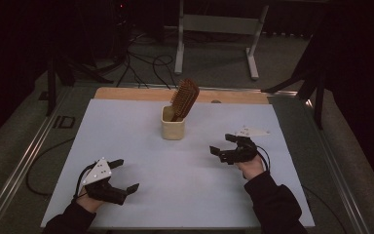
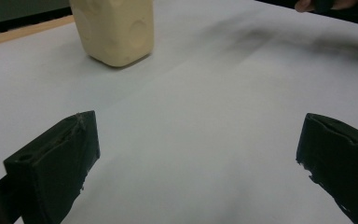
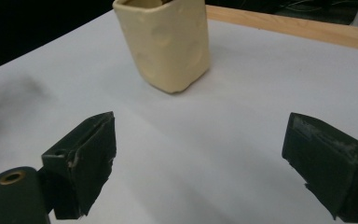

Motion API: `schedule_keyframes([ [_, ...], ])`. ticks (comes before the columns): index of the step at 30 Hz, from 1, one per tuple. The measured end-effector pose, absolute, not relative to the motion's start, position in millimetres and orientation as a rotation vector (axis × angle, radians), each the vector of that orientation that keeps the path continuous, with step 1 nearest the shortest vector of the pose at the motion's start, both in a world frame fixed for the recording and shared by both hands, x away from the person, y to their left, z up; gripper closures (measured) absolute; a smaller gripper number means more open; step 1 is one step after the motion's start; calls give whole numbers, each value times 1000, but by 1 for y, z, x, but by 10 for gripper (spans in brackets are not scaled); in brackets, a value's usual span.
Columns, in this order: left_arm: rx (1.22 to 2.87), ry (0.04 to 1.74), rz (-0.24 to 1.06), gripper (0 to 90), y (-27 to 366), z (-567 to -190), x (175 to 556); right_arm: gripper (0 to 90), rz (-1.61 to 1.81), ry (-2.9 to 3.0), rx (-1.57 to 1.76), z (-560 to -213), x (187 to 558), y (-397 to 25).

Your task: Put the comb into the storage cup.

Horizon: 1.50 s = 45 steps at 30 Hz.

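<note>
Hairbrush [image 1: 184, 99] stood tilted, bristles up, in the cream cup [image 1: 173, 123] near the far edge of the white table [image 1: 185, 195] (roughly midway along it). Left gripper [image 1: 124, 176] hovered by the near left corner, jaws spread, holding nothing. Right gripper [image 1: 222, 145] hung right of the cup, likewise agape.

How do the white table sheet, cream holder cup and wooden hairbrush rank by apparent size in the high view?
1. White table sheet, by far the largest.
2. and 3. Cream square holder cup and brown wooden hairbrush: look alike, and the brush is partly hidden inside the cup, so unranked.
</note>
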<state>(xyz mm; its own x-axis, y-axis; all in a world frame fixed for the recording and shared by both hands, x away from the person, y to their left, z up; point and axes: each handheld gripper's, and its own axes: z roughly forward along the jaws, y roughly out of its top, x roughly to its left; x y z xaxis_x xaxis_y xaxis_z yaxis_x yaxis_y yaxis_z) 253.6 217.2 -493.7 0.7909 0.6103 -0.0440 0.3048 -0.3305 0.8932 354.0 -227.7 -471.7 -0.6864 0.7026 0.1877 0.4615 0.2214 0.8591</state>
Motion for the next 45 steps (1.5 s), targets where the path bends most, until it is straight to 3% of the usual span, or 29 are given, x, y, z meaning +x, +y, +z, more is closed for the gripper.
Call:
schedule_keyframes([
  [45, 1960, 677, 358, 1, 218, -497, 254, 108, 1426, 2193, 1021, -495, 274, -273],
])
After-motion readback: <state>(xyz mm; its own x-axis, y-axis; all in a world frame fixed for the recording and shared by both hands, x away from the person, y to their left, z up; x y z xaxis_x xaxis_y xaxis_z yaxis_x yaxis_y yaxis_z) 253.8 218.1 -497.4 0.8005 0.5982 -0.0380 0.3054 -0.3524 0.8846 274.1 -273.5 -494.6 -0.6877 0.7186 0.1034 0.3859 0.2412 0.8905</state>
